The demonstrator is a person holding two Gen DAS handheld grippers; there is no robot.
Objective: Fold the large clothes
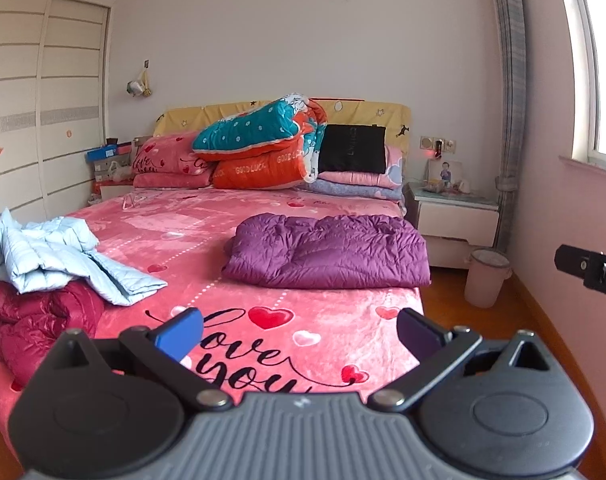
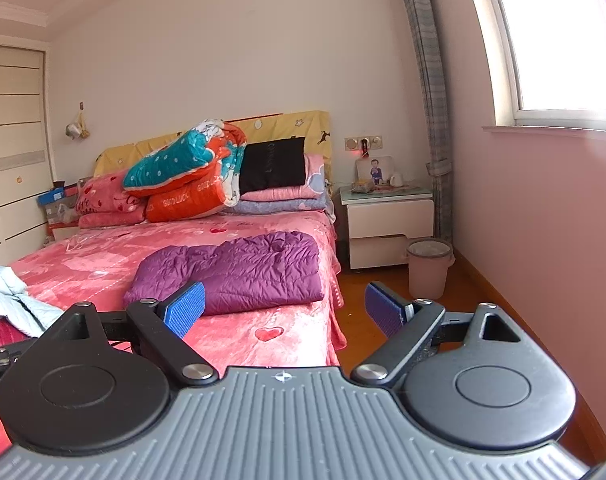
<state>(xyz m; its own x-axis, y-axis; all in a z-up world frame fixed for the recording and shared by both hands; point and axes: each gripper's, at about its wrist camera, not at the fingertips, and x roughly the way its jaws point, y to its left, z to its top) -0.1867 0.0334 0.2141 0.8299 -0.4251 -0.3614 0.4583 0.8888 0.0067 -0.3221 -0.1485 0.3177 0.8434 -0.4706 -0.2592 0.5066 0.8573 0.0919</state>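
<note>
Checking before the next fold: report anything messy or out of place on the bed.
The light blue jacket lies crumpled over the dark red jacket at the bed's left edge, both unfolded. The purple jacket is folded flat.

Wide bed [image 1: 223, 236] under pink plush heart-print blanket. Folded purple quilted down jacket [image 1: 327, 250] right of middle. Pale blue puffer jacket [image 1: 59, 256] heaped over crimson down jacket [image 1: 35, 320] at left edge. Bedding stack [image 1: 263, 152] against headboard.

Open pink bedspread [image 1: 231, 240] between purple jacket [image 1: 327, 252] and, seemingly well apart, light-blue jacket [image 1: 55, 256] at left.
</note>
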